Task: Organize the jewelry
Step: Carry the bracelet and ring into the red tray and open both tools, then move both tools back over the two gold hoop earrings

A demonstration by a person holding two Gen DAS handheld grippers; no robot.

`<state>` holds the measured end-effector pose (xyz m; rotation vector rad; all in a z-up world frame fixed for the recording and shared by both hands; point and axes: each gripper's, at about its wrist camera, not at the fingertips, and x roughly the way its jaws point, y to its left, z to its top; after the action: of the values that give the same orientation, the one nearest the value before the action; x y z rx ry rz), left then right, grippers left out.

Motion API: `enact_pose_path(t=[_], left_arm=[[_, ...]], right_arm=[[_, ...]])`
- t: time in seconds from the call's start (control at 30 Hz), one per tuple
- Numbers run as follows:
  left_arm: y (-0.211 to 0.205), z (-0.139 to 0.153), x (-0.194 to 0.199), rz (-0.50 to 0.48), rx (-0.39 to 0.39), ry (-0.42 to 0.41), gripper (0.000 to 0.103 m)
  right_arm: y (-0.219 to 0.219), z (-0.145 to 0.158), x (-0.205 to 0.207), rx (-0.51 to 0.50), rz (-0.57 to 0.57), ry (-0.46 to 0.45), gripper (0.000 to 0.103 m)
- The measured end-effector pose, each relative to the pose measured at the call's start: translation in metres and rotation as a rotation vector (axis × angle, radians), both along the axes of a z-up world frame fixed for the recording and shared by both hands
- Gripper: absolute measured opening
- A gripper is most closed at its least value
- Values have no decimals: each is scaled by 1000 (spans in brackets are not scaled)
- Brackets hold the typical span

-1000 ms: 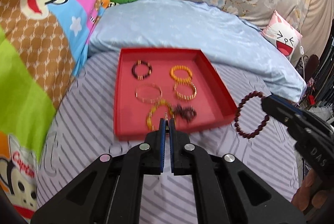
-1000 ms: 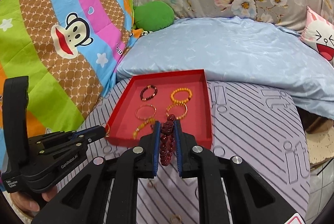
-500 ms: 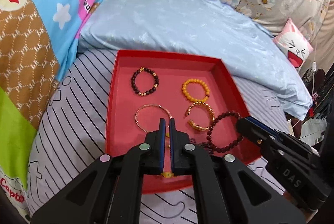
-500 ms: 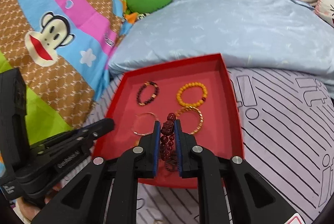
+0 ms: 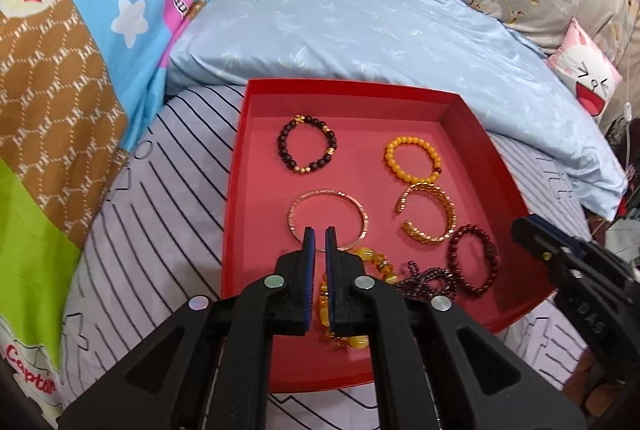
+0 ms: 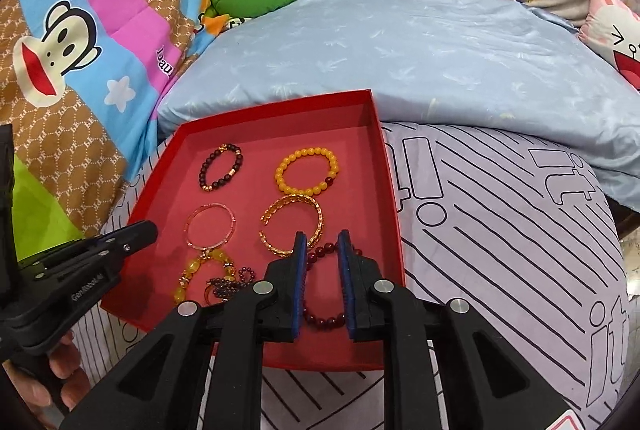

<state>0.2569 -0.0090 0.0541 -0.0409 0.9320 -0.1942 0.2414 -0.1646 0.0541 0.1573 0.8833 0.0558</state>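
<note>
A red tray (image 5: 472,121) (image 6: 390,165) lies on the striped bed cover and holds several bracelets. The dark red bead bracelet (image 5: 474,260) (image 6: 324,320) lies in the tray's near right corner. My right gripper (image 6: 323,242) is open just above it, its jaws astride it. My left gripper (image 5: 319,238) is shut and empty over the tray's near left part, above the amber bead bracelet (image 5: 352,340) (image 6: 192,272). A dark purple bead strand (image 5: 426,278) (image 6: 226,286) lies between the two.
Farther in the tray lie a black bead bracelet (image 5: 307,143), a yellow bead bracelet (image 5: 412,159), a thin rose bangle (image 5: 326,220) and a gold cuff (image 5: 428,216). A blue pillow (image 6: 400,49) lies behind the tray, a patterned quilt (image 6: 80,41) at left.
My right gripper carried the dark red bracelet over the tray, opened and let it go; it now lies in the tray. My left gripper moved over the tray, still shut.
</note>
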Motion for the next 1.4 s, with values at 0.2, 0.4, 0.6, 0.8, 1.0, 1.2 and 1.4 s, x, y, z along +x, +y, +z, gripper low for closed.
enact_pose_path(t=[0.2, 0.4, 0.6, 0.8, 1.0, 1.2, 1.4], left_arm=[[-4, 5, -9, 8, 27, -29, 29], [-11, 14, -22, -5, 48, -56, 32], [-15, 23, -41, -16, 49, -72, 35], [-16, 26, -62, -19, 50, -70, 36], [-11, 27, -86, -13, 50, -64, 43], [-2, 19, -114, -8, 49, -41, 44], [4, 3, -144, -7, 57, -11, 48]], right_arm=[[4, 8, -11, 8, 8, -23, 25], [11, 16, -27, 3, 20, -40, 28], [12, 19, -46, 20, 25, -35, 30], [12, 24, -71, 34, 23, -39, 30], [11, 25, -101, 35, 35, -34, 30], [9, 13, -139, 38, 50, 8, 30], [14, -12, -175, 26, 66, 68, 30]])
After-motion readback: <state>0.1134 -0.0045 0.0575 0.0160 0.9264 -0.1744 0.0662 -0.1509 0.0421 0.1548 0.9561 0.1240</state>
